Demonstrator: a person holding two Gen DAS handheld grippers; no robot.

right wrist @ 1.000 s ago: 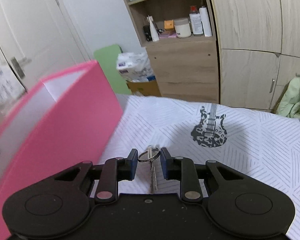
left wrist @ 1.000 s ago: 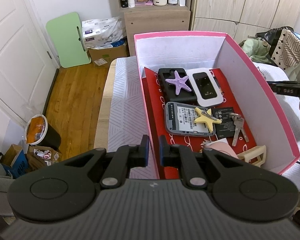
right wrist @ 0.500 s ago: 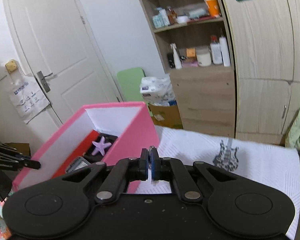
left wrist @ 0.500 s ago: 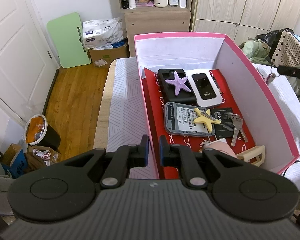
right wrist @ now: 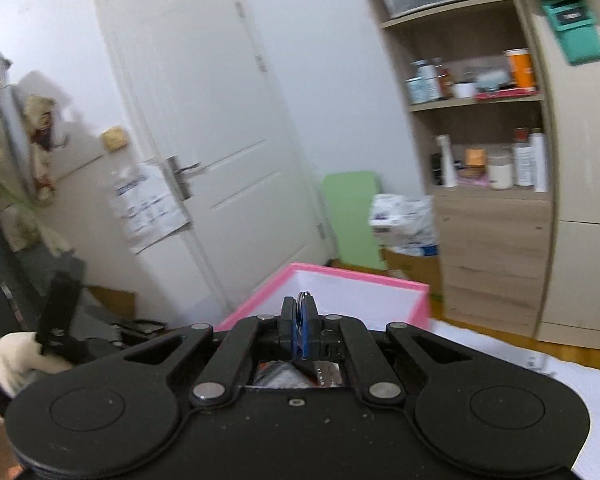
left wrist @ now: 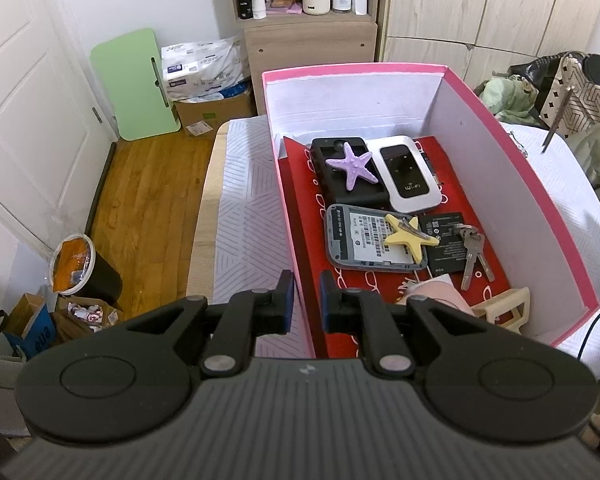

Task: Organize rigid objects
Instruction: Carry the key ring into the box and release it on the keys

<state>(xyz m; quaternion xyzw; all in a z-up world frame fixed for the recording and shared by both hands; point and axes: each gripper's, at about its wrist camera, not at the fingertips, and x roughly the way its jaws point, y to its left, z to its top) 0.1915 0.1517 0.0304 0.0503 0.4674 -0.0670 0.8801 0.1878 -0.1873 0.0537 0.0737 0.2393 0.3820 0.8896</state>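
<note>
A pink box [left wrist: 540, 200] stands on the white-clothed table. Inside it lie a purple starfish [left wrist: 354, 166], a white Wi-Fi router [left wrist: 406, 174], a grey device [left wrist: 360, 244] with a yellow starfish [left wrist: 410, 236] on it, a black battery [left wrist: 446, 240] and a bunch of keys [left wrist: 474, 254]. My left gripper [left wrist: 303, 300] has its fingers astride the box's near left wall and grips it. My right gripper [right wrist: 299, 322] is shut on a key ring with a key [right wrist: 303, 304], held high above the pink box [right wrist: 332, 280]. The key [left wrist: 556, 118] hangs at the right in the left wrist view.
A wooden cabinet with shelves of bottles [left wrist: 308, 20] stands behind the table. A green board [left wrist: 140, 84] and a cardboard box [left wrist: 212, 108] lean at the wall. A bin [left wrist: 80, 268] and bags sit on the wooden floor at the left. Clothes and bags [left wrist: 560, 84] lie at the right.
My right gripper closed on the key lying on the tablecloth, lifted it and swung it up and left over the box. My left gripper has kept its grip on the box wall.
</note>
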